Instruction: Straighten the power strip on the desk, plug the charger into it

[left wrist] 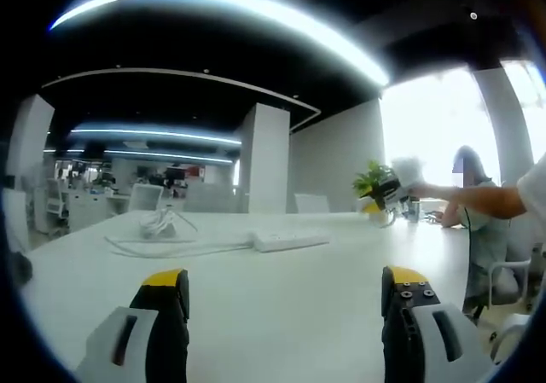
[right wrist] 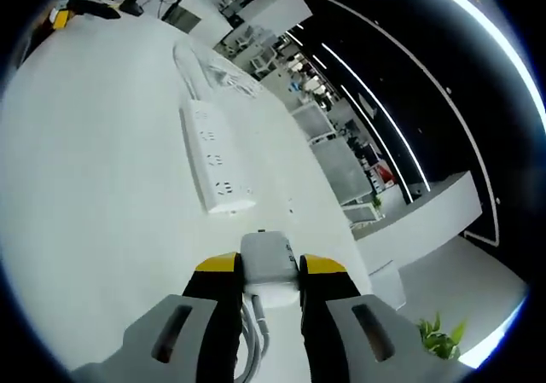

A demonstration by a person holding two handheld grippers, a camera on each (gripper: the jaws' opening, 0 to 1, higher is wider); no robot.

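Right claw (right wrist: 266,272) grips white charger (right wrist: 268,259) (blocky) near power strip (right wrist: 213,161).

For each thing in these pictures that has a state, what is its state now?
Power strip: flat on the desk, sockets empty.
Charger: held above the desk, unplugged.
Right gripper: shut on the charger.
Left gripper: open, holding nothing.
Strip's cord: lying loosely coiled.

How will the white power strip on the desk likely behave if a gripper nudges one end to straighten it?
The power strip looks like a rigid bar, so it should pivot whole. On the smooth white desk it may slide easily. Its cord lies loose and would probably drag.
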